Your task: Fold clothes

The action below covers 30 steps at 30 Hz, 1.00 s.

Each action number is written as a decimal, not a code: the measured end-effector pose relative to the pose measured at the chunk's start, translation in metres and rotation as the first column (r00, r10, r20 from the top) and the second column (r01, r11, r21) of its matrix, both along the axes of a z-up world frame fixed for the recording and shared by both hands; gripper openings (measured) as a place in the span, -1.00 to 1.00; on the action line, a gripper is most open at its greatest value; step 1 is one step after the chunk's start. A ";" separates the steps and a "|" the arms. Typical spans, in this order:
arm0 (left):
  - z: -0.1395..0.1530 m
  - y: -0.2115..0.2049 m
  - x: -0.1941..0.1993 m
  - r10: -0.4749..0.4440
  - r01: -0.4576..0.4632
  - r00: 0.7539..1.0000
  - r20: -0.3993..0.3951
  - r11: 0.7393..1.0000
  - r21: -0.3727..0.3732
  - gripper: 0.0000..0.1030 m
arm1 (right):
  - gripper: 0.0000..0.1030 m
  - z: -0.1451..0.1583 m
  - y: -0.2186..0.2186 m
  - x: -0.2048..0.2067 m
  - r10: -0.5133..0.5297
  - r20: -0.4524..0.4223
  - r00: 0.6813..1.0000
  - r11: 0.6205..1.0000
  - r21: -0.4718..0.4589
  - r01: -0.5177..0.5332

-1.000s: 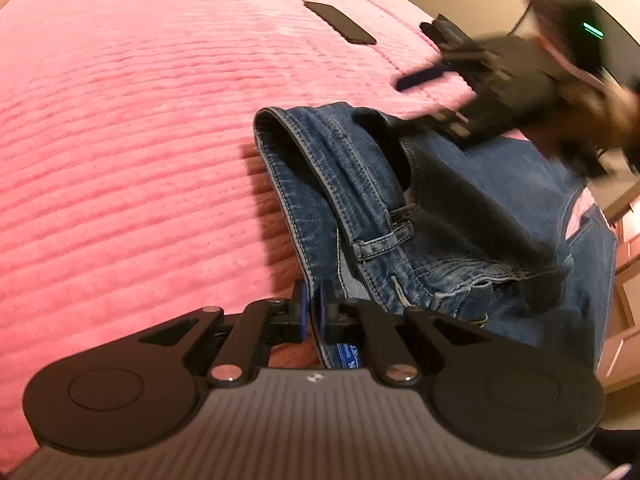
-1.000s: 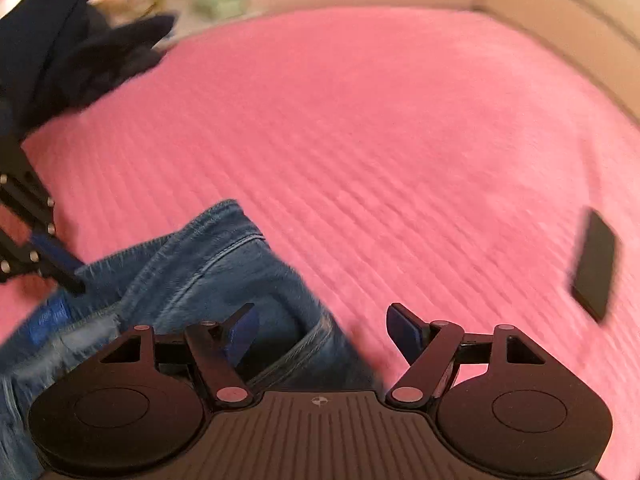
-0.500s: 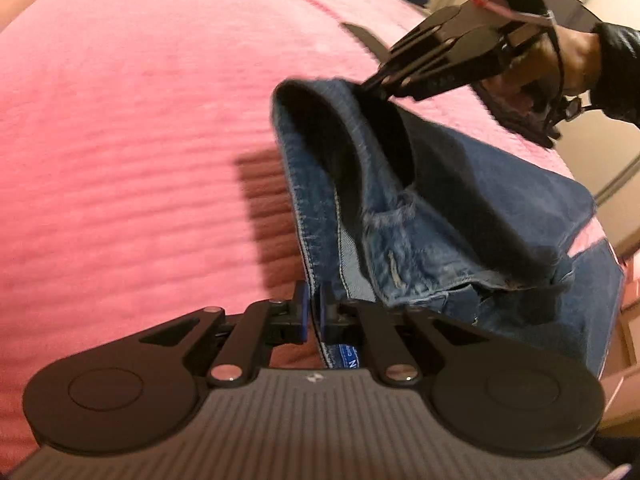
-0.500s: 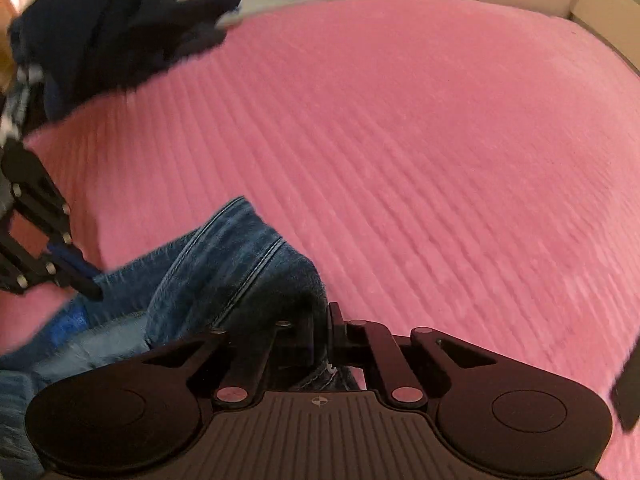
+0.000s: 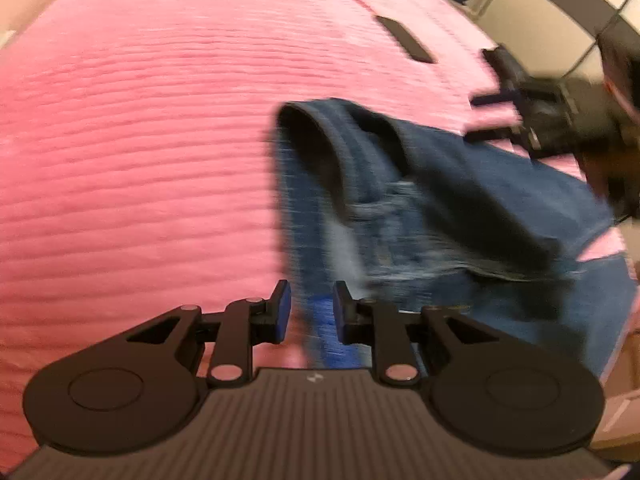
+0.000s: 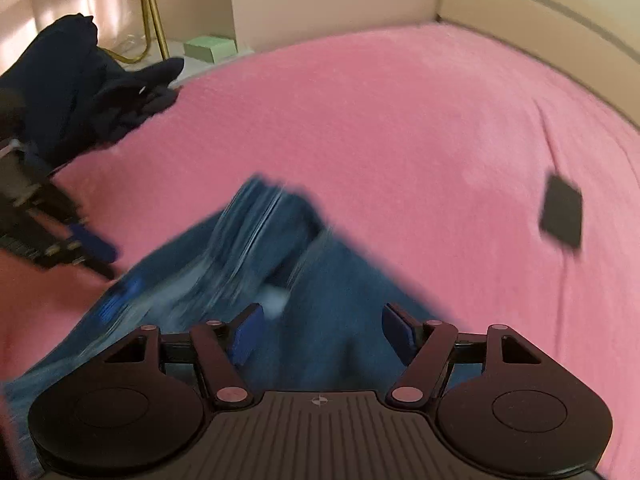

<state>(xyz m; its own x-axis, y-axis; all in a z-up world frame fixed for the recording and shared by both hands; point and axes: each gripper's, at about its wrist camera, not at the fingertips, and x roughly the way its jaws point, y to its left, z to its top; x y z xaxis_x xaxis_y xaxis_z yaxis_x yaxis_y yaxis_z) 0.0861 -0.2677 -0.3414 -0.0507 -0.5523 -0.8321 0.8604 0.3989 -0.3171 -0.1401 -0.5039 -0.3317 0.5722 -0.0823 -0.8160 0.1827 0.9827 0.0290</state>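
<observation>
A pair of blue jeans (image 5: 420, 200) lies bunched on the pink bedspread (image 5: 140, 140), waistband toward the bed's middle, blurred by motion. My left gripper (image 5: 308, 312) is open, its jaws a small way apart at the waistband's edge with a blue label between them. My right gripper (image 6: 320, 332) is open wide just above the jeans (image 6: 260, 280). The right gripper also shows in the left wrist view (image 5: 520, 116), open, beyond the jeans. The left gripper shows at the left of the right wrist view (image 6: 80, 252).
A flat black device (image 6: 560, 216) lies on the bedspread (image 6: 400, 120); it also shows in the left wrist view (image 5: 404, 38). A heap of dark navy clothes (image 6: 80, 92) sits at the bed's far edge. Beige walls and a green box (image 6: 208, 48) lie beyond.
Both grippers have opened and let go of the jeans' waistband. The jeans have dropped back onto the bed. The right gripper has pulled away to the side.
</observation>
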 end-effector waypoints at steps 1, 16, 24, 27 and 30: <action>-0.002 -0.005 -0.006 -0.018 0.018 1.000 -0.009 1.000 0.002 -0.63 | 0.34 -0.003 0.013 -0.003 0.011 -0.004 1.000 1.000 -0.004 -0.011; -0.036 -0.040 -0.045 -0.179 0.176 0.983 0.028 0.979 0.105 -0.61 | -1.00 -0.035 0.077 0.026 0.204 -0.071 0.976 0.951 -0.223 -0.215; -0.003 -0.010 -0.033 -0.026 0.025 0.999 0.032 0.998 0.049 -0.49 | -0.99 -0.047 0.112 0.011 0.277 -0.075 0.958 0.926 -0.246 -0.287; 0.000 -0.011 -0.030 0.016 -0.017 1.000 0.016 0.999 0.031 -0.42 | -0.99 -0.070 0.116 0.020 0.276 -0.097 0.956 0.920 -0.262 -0.292; 0.005 -0.014 -0.033 0.008 -0.008 0.999 0.044 1.000 0.011 -0.38 | -0.99 -0.073 0.117 0.014 0.257 -0.075 0.964 0.923 -0.278 -0.267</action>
